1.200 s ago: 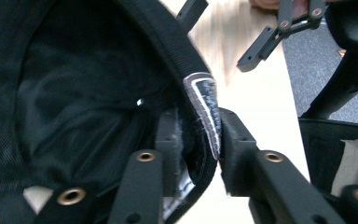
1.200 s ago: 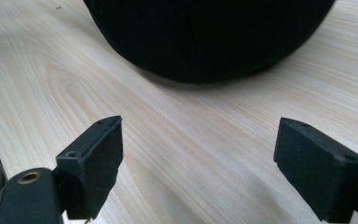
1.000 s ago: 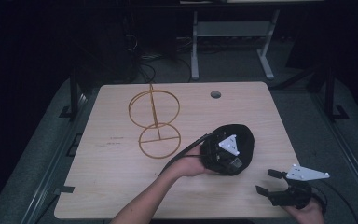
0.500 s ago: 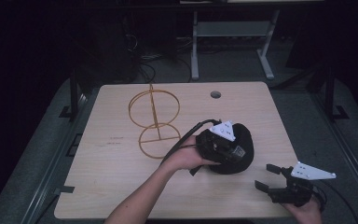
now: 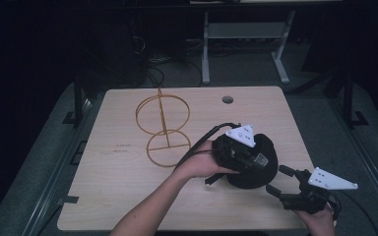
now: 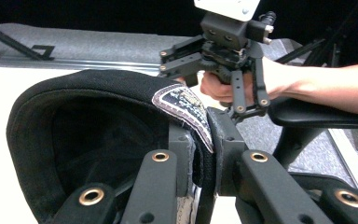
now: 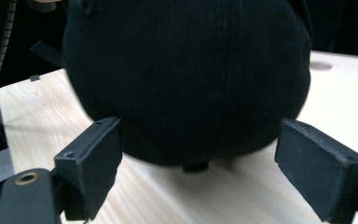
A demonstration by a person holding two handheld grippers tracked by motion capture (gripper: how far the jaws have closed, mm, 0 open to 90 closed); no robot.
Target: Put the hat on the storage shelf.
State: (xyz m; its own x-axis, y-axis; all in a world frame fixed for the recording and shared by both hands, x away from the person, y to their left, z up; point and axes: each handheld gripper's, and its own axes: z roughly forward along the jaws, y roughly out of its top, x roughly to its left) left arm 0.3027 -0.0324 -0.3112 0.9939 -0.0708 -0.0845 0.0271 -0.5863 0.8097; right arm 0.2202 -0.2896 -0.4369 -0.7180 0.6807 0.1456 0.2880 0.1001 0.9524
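A black cap (image 5: pixel 269 153) hangs just above the right half of the wooden table (image 5: pixel 108 187). My left gripper (image 5: pixel 254 158) is shut on it. In the left gripper view the jaws (image 6: pixel 204 135) pinch the cap's (image 6: pixel 98 107) rim at a sewn label, with the hollow inside facing the camera. My right gripper (image 5: pixel 277 180) stands open just right of the cap near the table's front edge. In the right gripper view its jaws (image 7: pixel 200 168) are spread wide, with the cap's crown (image 7: pixel 186 70) close ahead and not between the pads.
A gold wire stand (image 5: pixel 163 128) with two rings on a centre rod stands left of the cap. A round cable hole (image 5: pixel 227 100) sits near the table's far edge. Beyond the table are a dark floor, cables and a grey frame (image 5: pixel 246 34).
The left hand has lifted the cap off the table and tilted it. The right gripper has risen a little and stays open beside the cap.
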